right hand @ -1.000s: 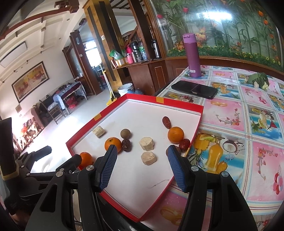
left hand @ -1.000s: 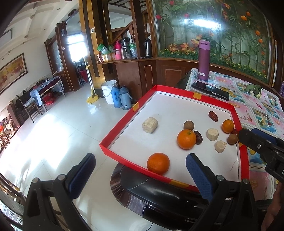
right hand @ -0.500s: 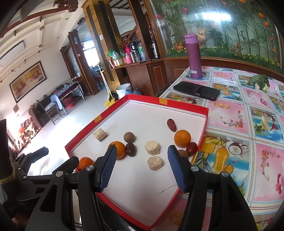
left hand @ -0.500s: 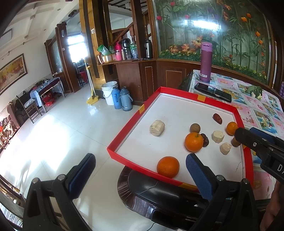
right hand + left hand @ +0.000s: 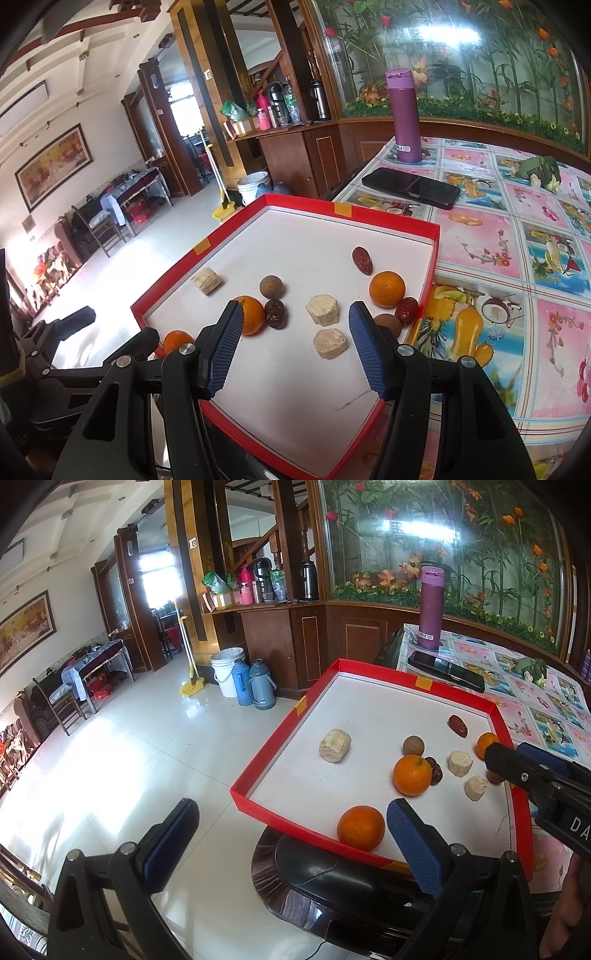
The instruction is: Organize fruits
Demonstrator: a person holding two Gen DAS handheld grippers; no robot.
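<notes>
A red-rimmed white tray (image 5: 458, 695) (image 5: 391, 220) holds three oranges (image 5: 361, 827) (image 5: 412, 775) (image 5: 386, 289), pale cut fruit chunks (image 5: 335, 745) (image 5: 322, 309) (image 5: 330, 343), dark red dates (image 5: 362, 260) (image 5: 275, 313) and brown round fruits (image 5: 272, 286). My left gripper (image 5: 288, 845) is open and empty, off the tray's near left corner over the floor. My right gripper (image 5: 295, 349) is open and empty, above the tray's near part, just before the two chunks; it also shows in the left wrist view (image 5: 532, 775).
The tray sits on a table with a fruit-print cloth (image 5: 517, 229). A black phone (image 5: 410, 187), a purple flask (image 5: 403, 115) and a green vegetable (image 5: 539, 171) lie beyond it. A dark chair (image 5: 332, 878) is under the tray's edge. Tiled floor (image 5: 129, 760) lies to the left.
Both grippers have drifted left and slightly back, so the tray and fruit sit further right in each view. Both stay open. No fruit has moved.
</notes>
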